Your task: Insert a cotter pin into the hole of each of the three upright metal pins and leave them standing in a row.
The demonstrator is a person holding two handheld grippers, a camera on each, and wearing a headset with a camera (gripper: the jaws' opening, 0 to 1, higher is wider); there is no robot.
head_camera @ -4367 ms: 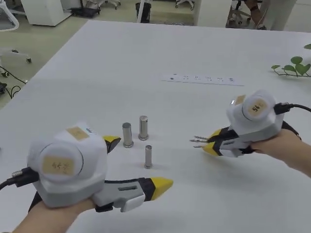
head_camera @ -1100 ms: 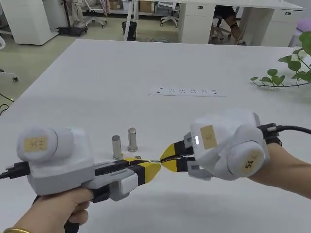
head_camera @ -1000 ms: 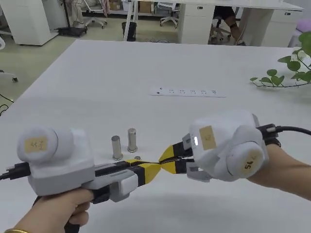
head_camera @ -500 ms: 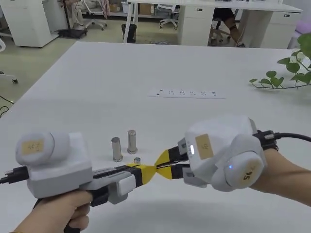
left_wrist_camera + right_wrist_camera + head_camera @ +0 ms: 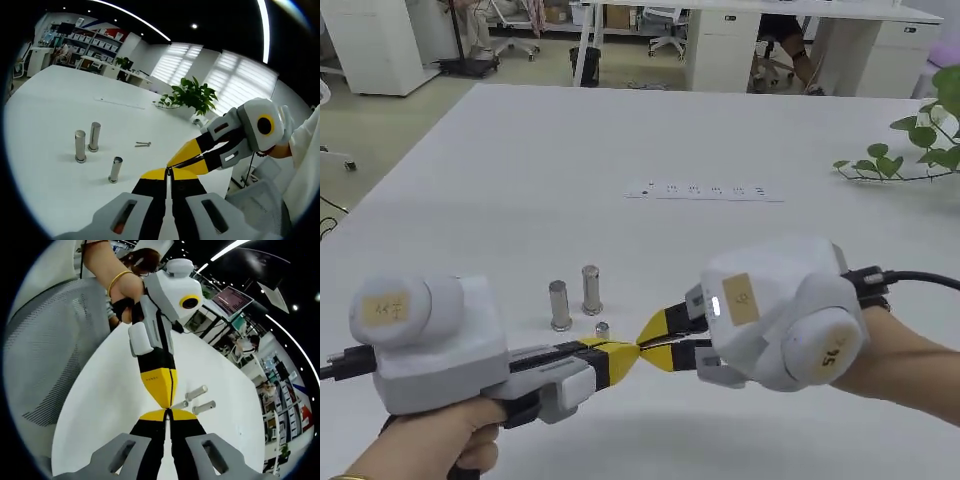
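Three upright metal pins stand on the white table, two side by side (image 5: 559, 305) (image 5: 591, 290) and a third (image 5: 602, 329) nearer, just behind the left gripper's tip. The left gripper (image 5: 623, 351) (image 5: 169, 173) and the right gripper (image 5: 654, 341) (image 5: 168, 413) meet tip to tip above the table in front of the pins. Both have their jaws together. A thin cotter pin (image 5: 169, 170) shows as a dark sliver where the tips touch, mostly hidden. The three pins also appear in the left gripper view (image 5: 115, 169) and the right gripper view (image 5: 196, 391).
Loose cotter pins (image 5: 143, 144) lie on the table beyond the metal pins. A white power strip (image 5: 705, 190) lies farther back, and a green plant (image 5: 910, 150) is at the right edge. Office desks and chairs stand behind the table.
The grippers were far apart, the left one open. They have come together and now touch tip to tip with the left shut. In the last half second hardly anything has moved.
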